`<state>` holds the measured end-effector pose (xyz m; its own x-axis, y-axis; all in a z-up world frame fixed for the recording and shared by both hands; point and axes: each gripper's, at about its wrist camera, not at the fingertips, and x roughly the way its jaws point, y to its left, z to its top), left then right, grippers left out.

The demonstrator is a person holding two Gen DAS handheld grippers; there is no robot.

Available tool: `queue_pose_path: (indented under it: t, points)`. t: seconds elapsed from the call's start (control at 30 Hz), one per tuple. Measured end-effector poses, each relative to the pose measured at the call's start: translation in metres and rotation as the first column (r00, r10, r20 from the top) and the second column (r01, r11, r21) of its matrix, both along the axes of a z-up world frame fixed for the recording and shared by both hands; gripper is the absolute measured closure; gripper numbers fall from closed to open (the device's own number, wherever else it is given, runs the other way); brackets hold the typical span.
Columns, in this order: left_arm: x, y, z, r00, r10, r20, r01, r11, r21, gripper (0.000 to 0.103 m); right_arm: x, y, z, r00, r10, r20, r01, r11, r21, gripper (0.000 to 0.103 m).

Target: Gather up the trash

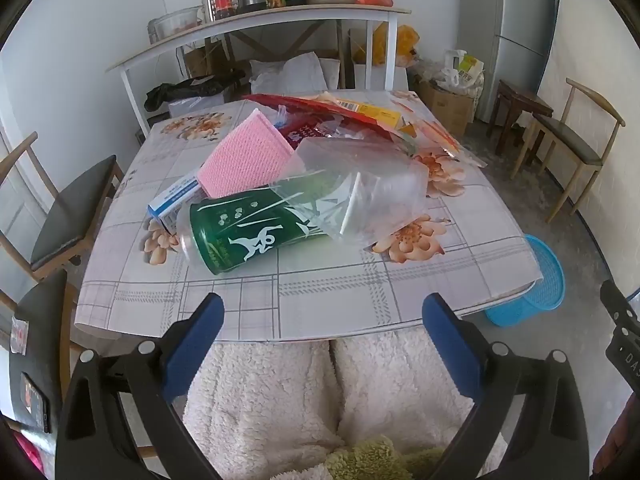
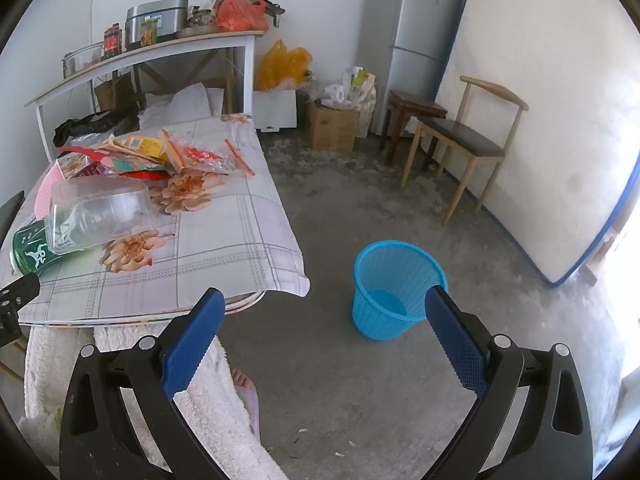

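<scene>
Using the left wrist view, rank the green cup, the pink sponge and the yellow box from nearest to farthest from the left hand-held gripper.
1. Green cup: lying on its side at the near end of the table, just ahead of the open left hand-held gripper.
2. Pink sponge: behind the cup, mid-table, slightly left.
3. Yellow box: far end of the table, to the right.

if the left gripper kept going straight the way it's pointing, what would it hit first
Most likely the green cup lying on its side on the table, partly under a clear plastic container. The left gripper is open and empty; depth is hard to judge.
</scene>
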<state>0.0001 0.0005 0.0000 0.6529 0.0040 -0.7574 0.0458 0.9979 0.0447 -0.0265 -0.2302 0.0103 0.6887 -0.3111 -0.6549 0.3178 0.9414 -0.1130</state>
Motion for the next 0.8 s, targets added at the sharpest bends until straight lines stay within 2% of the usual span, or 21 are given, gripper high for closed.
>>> queue_pose_path:
  t: [0.33, 0.8]
  points:
    - [-0.001, 0.005, -0.003, 1.0, -0.001, -0.007, 0.001, 1.0, 0.002, 0.006, -0.01, -0.018, 0.008, 1.0, 0.003, -0.001, -0.003, 1.0, 0.004, 0.008]
    - [0.001, 0.008, -0.007, 1.0, 0.002, -0.015, -0.002, 1.0, 0.005, 0.006, -0.007, -0.01, 0.008, 1.0, 0.001, -0.003, -0.001, 1.0, 0.006, 0.008]
